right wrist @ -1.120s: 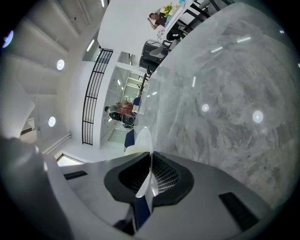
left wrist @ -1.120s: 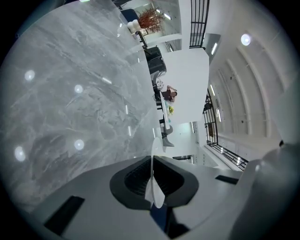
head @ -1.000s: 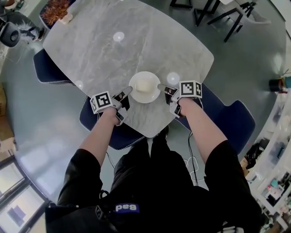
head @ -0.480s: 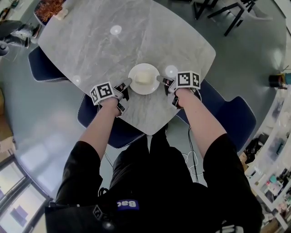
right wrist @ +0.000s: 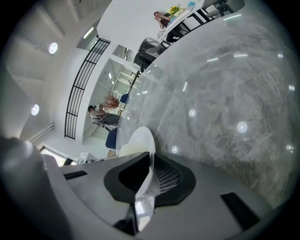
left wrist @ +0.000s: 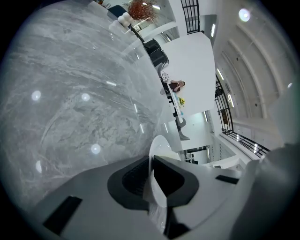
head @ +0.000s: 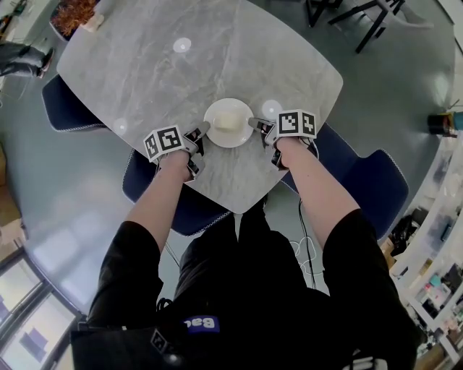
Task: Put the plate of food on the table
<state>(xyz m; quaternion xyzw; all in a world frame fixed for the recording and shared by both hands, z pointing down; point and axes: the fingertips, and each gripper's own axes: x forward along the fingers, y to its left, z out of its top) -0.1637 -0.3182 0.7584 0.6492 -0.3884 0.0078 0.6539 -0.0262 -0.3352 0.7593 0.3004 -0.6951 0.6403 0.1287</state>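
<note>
A white plate point(head: 228, 133) carrying a pale lump of food point(head: 227, 120) is over the near part of the grey marble table point(head: 181, 79). My left gripper point(head: 201, 133) is shut on the plate's left rim and my right gripper point(head: 255, 124) is shut on its right rim. In the left gripper view the plate's rim point(left wrist: 158, 152) stands edge-on, pinched in the left gripper point(left wrist: 152, 180). In the right gripper view the plate point(right wrist: 139, 143) is likewise pinched in the right gripper point(right wrist: 149, 180). Whether the plate touches the tabletop I cannot tell.
Blue chairs stand at the table's near edge point(head: 155, 199), at the right point(head: 365, 188) and at the left point(head: 61, 108). A planter with reddish plants point(head: 69, 14) sits at the far left corner. Black frame legs point(head: 347, 18) stand beyond the table.
Both grippers and the plate have moved a little away from me, farther in over the table. Both grips on the rim are unchanged.
</note>
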